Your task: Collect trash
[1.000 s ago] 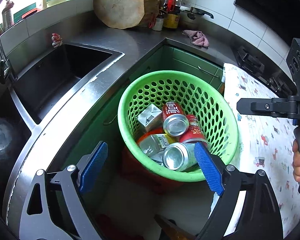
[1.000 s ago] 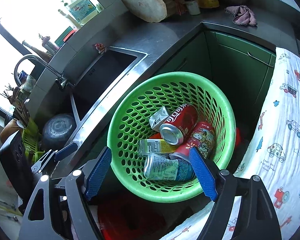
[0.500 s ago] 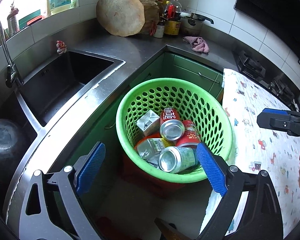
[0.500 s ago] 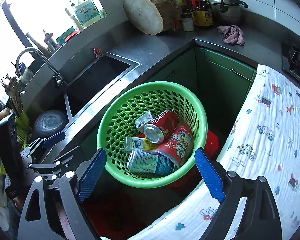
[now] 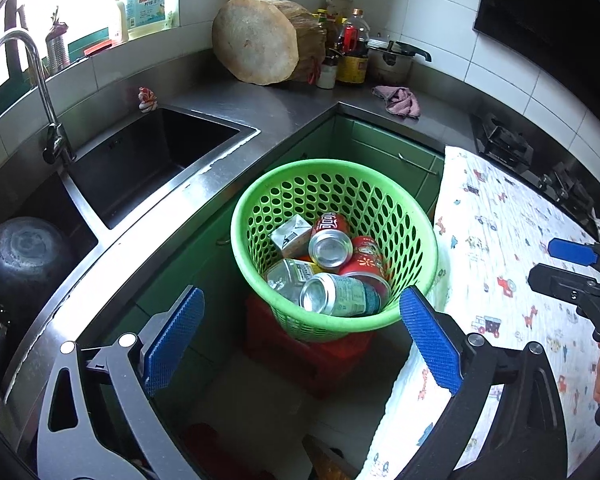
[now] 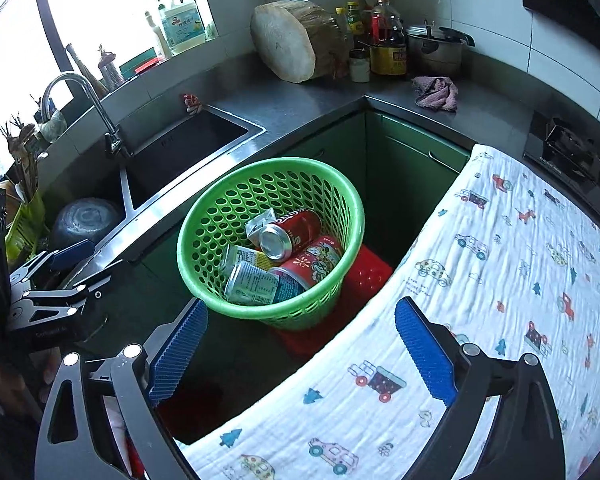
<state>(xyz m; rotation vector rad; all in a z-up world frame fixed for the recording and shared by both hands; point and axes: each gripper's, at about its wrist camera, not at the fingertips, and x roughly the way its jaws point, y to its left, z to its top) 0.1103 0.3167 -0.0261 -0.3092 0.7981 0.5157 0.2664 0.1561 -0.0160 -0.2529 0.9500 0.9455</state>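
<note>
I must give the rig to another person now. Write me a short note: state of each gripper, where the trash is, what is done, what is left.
Left gripper: jaws opening, nothing between them.
Right gripper: jaws opening, nothing between them, above the printed cloth.
Trash: three drink cans, a small carton and a clear plastic bottle lie in the green basket, which stands on a red crate on the floor beside the sink counter.
Done: all trash in view is in the basket.
Left: no loose trash visible on the cloth; check outside the views.
</note>
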